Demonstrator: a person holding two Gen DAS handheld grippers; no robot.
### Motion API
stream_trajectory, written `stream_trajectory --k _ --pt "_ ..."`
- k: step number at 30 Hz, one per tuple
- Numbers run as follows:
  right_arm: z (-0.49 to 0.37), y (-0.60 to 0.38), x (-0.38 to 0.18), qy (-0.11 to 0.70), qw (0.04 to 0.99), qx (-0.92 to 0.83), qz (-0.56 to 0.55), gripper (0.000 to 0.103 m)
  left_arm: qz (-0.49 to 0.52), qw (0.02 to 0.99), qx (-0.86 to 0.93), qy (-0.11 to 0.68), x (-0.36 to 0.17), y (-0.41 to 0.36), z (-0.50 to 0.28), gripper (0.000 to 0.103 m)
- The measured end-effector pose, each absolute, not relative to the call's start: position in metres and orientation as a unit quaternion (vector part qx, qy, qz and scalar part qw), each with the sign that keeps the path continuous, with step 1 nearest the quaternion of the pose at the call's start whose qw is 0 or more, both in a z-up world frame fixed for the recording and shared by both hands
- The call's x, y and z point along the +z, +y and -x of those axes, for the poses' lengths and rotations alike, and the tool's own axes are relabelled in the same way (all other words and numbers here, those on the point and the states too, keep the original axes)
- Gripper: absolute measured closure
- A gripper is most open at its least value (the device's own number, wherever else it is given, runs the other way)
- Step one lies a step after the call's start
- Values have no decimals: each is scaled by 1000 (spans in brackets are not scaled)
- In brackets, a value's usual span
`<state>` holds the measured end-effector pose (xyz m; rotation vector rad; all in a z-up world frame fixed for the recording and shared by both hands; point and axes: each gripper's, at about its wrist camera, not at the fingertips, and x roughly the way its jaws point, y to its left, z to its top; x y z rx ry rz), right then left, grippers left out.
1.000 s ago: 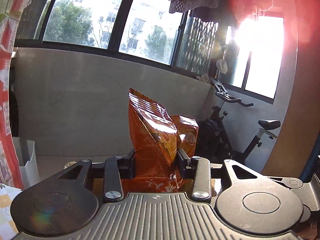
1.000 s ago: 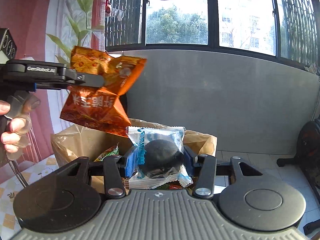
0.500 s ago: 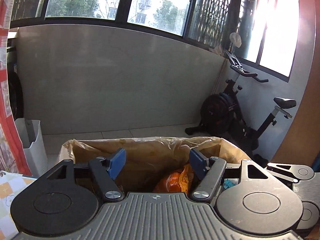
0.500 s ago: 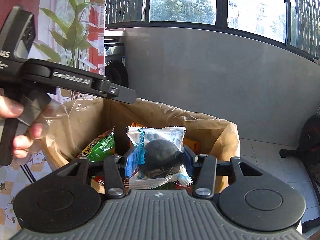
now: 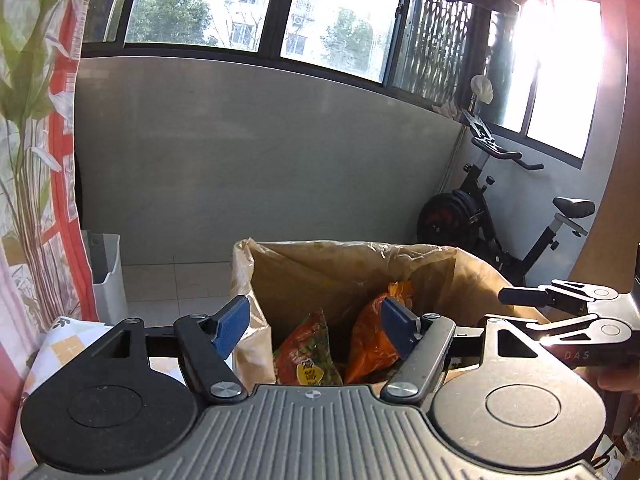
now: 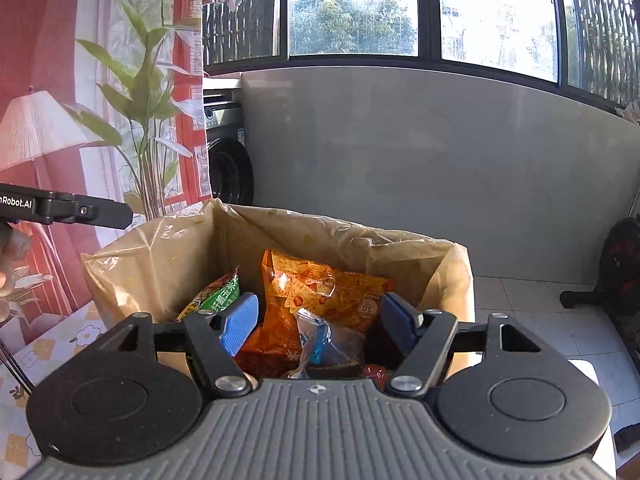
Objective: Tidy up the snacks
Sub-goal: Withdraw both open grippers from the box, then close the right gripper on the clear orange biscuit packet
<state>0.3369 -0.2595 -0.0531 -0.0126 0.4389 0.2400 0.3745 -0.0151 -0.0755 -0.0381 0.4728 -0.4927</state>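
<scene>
Over the lined bin (image 6: 448, 264), both tools wide (empty), clear-wrapped dark snack (image 6: 328, 344) visible only from right wrist.

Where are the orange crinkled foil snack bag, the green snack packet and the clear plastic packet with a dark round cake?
orange crinkled foil snack bag (image 6: 316, 284), right wrist view, printed front.
green snack packet (image 6: 218, 296), right wrist view, upper part.
clear plastic packet with a dark round cake (image 6: 320, 338), right wrist view, blue-printed top.

Left tongs (image 5: 314, 324): black linkage arms, silver screws, blue ribbed pads (image 5: 231, 323), grey ridged housing, round black discs. Right tongs (image 6: 318, 323): identical; white "Robot.AI" lettering on neighbouring black arm.
</scene>
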Motion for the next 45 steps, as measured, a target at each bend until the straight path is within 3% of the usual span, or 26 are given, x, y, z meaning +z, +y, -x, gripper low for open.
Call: stream_trajectory --k 9,15,19,20,22,28,40,41,43,45 --pt "-277 -289 -65 170 977 125 -7 32 36 950 -183 252 -107 47 -324 30" --pt "-248 -298 -83 135 985 104 -10 32 65 943 -170 280 -132 52 -314 30" --pt "-242 -299 -107 155 983 93 -6 31 83 935 -169 299 -150 40 -315 30" --pt "-242 -300 -115 165 982 89 -5 29 83 934 -170 303 -155 36 -313 30" --pt "-242 -301 -130 183 980 82 -6 16 81 932 -171 310 -162 30 -311 30" --pt "-249 -300 -179 259 963 77 2 10 79 924 -166 334 -182 22 -302 31" --pt "-250 -305 -226 331 941 50 -37 11 105 916 -114 370 -206 36 -281 32" --pt "-248 -303 -227 329 943 47 -30 12 107 915 -111 374 -208 36 -280 32" --pt "-242 -299 -228 325 945 37 -18 28 112 911 -103 383 -211 36 -277 32" --pt "-236 -296 -227 320 946 39 -30 29 113 906 -98 395 -216 34 -273 32"
